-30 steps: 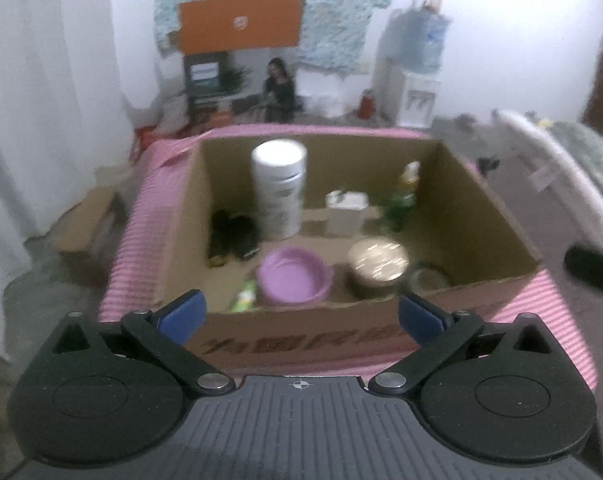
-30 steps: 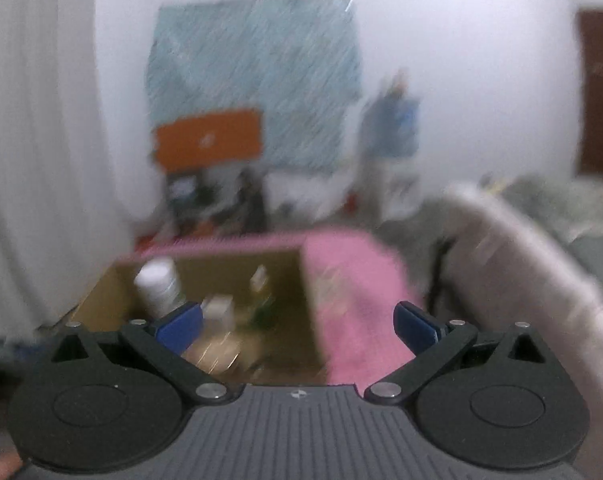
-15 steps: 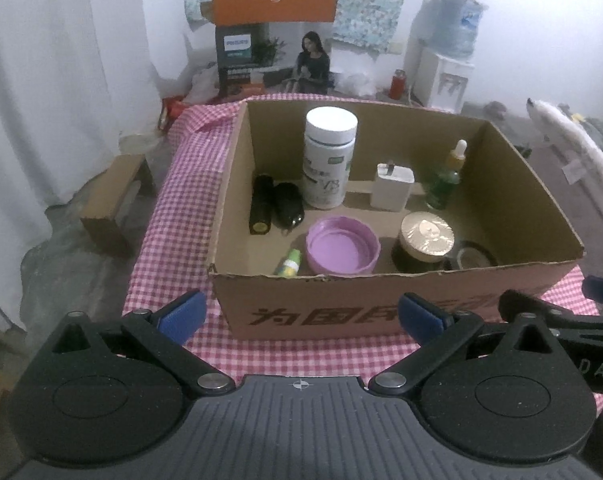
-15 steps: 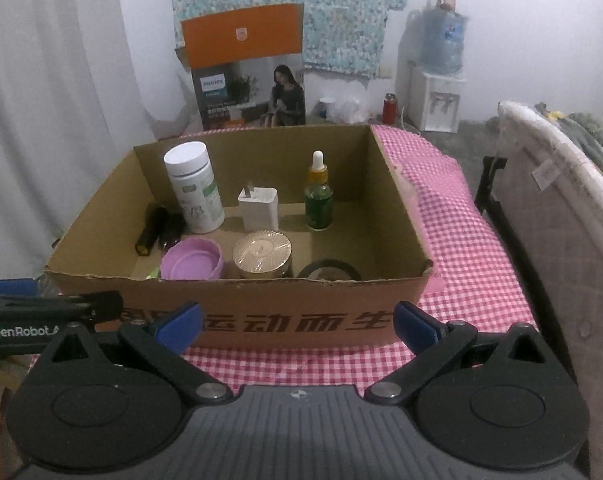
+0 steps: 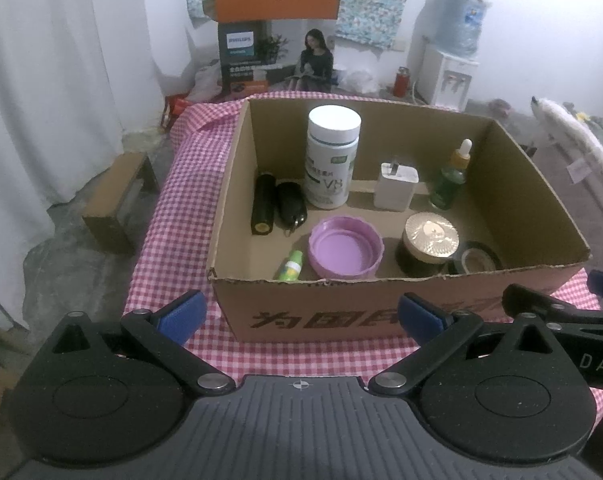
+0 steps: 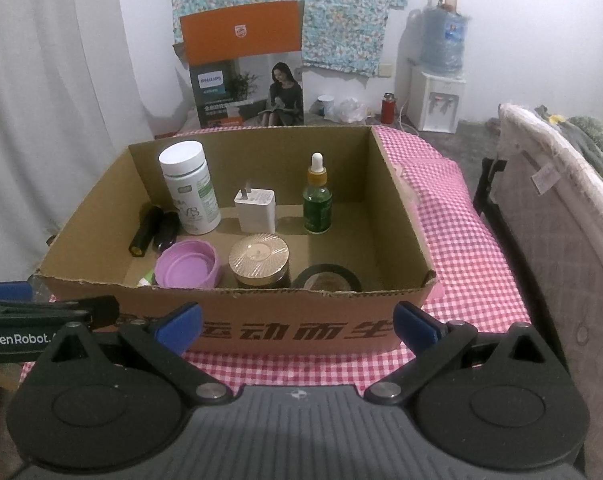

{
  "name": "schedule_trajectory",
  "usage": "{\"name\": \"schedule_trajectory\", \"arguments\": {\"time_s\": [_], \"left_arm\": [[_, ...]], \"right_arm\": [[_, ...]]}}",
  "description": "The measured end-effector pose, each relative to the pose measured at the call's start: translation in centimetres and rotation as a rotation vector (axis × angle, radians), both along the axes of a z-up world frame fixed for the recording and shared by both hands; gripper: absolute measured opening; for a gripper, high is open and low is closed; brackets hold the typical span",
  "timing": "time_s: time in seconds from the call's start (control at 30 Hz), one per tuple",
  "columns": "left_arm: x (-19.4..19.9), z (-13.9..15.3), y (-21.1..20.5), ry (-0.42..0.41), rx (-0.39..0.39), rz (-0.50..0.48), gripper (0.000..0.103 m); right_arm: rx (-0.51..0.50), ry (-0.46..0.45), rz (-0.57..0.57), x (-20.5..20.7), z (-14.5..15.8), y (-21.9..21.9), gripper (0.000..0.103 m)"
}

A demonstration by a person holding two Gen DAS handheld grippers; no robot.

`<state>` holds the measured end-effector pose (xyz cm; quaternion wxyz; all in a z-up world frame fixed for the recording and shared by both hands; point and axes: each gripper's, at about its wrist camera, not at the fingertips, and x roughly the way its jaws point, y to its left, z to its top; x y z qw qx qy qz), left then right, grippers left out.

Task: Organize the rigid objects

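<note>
Left wrist view: an open brown cardboard box (image 5: 397, 316) printed with dark characters is seen standing on a pink-and-white checked cloth (image 5: 173, 208), and every small item of the task lies inside it. The left gripper (image 5: 299, 314) is held short of the box's near wall with its blue-padded jaws spread wide and nothing between them; the right gripper (image 6: 297, 326) is held likewise, wide apart and empty, just in front of the same wall.

Along the back of the box stand a tall white plastic bottle with a white cap (image 5: 332, 156), a white square plug adapter (image 5: 395, 186) and a green glass dropper bottle with a white bulb (image 5: 449, 182). At the left, a black cylindrical torch (image 5: 262, 204) and a black oval fob (image 5: 290, 202) lie touching. Nearer the front are a purple plastic lid turned upside down (image 5: 344, 247), a small green tube (image 5: 290, 266), a dark jar with a gold ribbed lid (image 5: 428, 242) and a roll of black tape (image 5: 476, 258).

The white bottle is judged light, stiff and somewhat smooth, best taken across its body below the cap. The dropper bottle is judged fragile and easily tipped, so a low hold on the glass body is advised. The purple lid would probably be pinched by its rim, and the jar gripped across its ribbed lid.
</note>
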<state>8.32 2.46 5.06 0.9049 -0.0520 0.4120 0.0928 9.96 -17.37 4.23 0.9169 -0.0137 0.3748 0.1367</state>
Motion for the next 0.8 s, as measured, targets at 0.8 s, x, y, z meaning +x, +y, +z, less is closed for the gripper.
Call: {"name": "schedule_trajectory", "arguments": {"time_s": [0.8], "left_arm": [[-0.17, 0.66, -0.03, -0.022, 0.015, 0.005, 0.103]], "right_arm": [[-0.014, -0.027, 0.004, -0.26, 0.97, -0.27, 0.103]]}}
